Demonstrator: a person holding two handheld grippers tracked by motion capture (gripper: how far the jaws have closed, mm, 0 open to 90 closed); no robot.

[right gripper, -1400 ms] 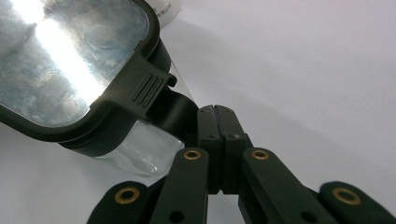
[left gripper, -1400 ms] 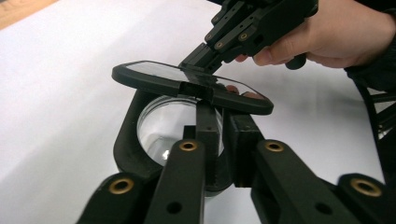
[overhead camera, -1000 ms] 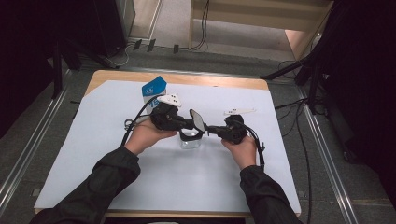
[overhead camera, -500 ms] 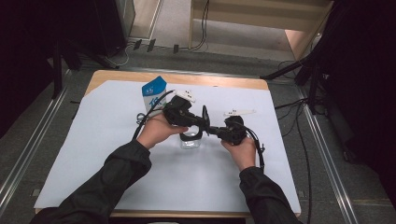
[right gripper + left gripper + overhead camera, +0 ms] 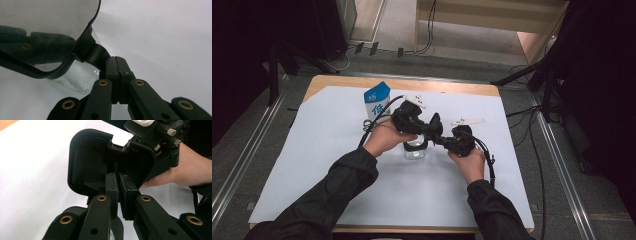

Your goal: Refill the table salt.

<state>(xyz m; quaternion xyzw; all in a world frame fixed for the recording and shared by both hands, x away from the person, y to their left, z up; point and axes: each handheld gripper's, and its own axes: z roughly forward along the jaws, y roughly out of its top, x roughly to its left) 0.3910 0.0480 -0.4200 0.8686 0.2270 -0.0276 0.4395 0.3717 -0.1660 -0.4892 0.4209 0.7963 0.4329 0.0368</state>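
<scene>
A small clear container point(image 5: 414, 151) with a black rim stands mid-table. Its black lid point(image 5: 434, 124) is tipped up on edge above it. My left gripper point(image 5: 432, 129) is shut on the lid's edge; in the left gripper view the jaws point(image 5: 118, 176) pinch the lid's point(image 5: 87, 162) hollow underside. My right gripper point(image 5: 443, 141) comes in from the right, at the rim. In the right gripper view its jaws point(image 5: 115, 58) are closed together at a black tab point(image 5: 96, 55) beside the clear wall point(image 5: 77, 75), with the lid point(image 5: 50, 15) overhead.
A blue and white carton point(image 5: 377, 100) stands behind the left hand. White paper point(image 5: 312, 150) covers the wooden table point(image 5: 452, 87). Gripper cables point(image 5: 488, 165) trail past both hands. Floor rails and cables lie beyond the table's sides.
The left hand has shifted right and slightly away with the lid, uncovering more of the carton. The lid stands more upright. The right hand has stayed put.
</scene>
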